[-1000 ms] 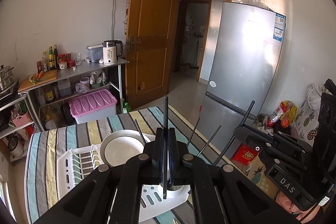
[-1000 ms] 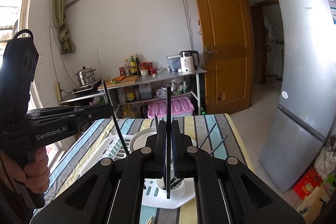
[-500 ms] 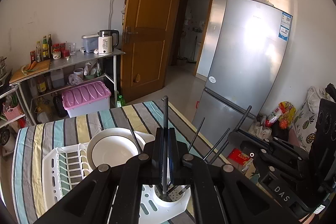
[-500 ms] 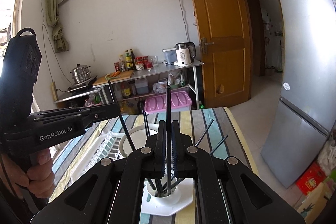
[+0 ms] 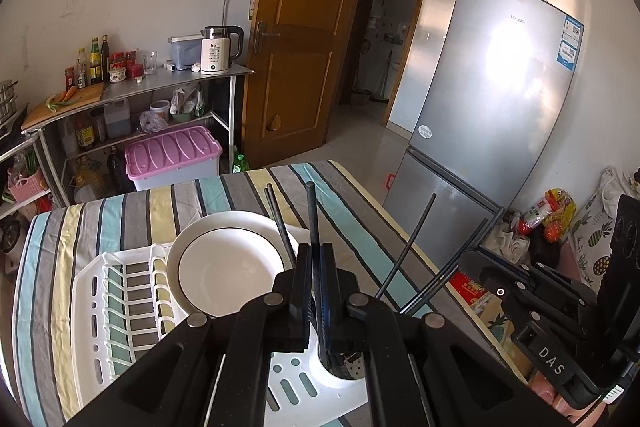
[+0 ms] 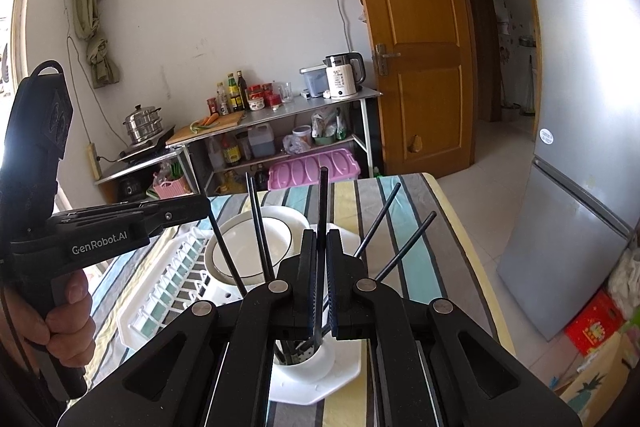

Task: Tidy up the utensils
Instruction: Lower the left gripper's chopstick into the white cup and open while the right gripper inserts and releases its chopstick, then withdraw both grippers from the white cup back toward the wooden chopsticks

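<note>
Landmark is the white utensil cup [image 6: 306, 351] at the corner of the dish rack [image 5: 120, 307]. Left of the cup, rack slots are free and a white bowl [image 5: 224, 267] leans there, prob. to drain. Above the cup the left gripper [image 5: 316, 291] has its jaws pressed on one black chopstick [image 5: 311, 223], held upright so the lower end can go straight into the cup. The right gripper [image 6: 319, 279] does the same w/ a second chopstick [image 6: 321, 227], whose tip is already at the cup mouth. Other chopsticks [image 6: 394, 239] stand in the cup and fan out to the right, leaning on its rim.

Right wrist view shows the left gripper from the side, w/ the hand [image 6: 64, 323] on its handle, and the cup inside; left wrist view shows the cup only partly, but more of the rack.
</note>
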The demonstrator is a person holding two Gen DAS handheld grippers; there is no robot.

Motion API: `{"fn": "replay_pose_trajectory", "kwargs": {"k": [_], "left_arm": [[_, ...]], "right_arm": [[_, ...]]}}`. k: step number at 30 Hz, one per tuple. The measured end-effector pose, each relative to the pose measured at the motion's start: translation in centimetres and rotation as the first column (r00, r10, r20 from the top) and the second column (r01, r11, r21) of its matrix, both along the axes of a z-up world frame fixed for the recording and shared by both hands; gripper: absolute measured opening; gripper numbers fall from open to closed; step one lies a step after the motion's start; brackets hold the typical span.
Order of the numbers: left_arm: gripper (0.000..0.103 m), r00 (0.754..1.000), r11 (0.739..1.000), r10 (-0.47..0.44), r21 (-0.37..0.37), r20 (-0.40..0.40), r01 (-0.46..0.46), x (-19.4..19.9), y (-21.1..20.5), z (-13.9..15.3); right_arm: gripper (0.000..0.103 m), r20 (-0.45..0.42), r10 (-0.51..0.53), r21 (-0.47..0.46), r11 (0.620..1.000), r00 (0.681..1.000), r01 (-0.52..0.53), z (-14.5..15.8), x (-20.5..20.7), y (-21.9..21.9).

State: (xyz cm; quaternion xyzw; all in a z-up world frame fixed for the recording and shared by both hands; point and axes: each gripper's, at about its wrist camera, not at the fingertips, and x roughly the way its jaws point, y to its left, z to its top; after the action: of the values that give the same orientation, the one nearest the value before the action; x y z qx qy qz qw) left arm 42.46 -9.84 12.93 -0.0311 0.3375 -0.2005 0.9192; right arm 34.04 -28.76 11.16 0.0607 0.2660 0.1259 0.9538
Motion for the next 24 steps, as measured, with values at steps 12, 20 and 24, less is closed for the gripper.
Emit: {"fn": "replay_pose_trajectory", "kwargs": {"k": [12,20,24], "left_arm": [[0.004,0.999,0.999,0.032,0.014,-0.009,-0.032,0.5,0.7,-1.2],[0.004,0.998,0.998,0.055,0.035,0.01,-0.055,-1.0,1.4,-1.4],[0.004,0.998,0.997,0.062,0.04,0.026,-0.063,-2.6,2.0,-1.3]], "right_arm": [[0.005,-0.032,-0.022,0.021,1.0,0.999,0.023,-0.3,0.5,-1.0],[0.017,-0.031,-0.023,0.022,0.999,0.999,0.024,-0.2,-0.4,-1.1],[0.017,-0.028,-0.023,0.023,0.999,0.999,0.023,-0.1,-1.4,-1.0]]}}
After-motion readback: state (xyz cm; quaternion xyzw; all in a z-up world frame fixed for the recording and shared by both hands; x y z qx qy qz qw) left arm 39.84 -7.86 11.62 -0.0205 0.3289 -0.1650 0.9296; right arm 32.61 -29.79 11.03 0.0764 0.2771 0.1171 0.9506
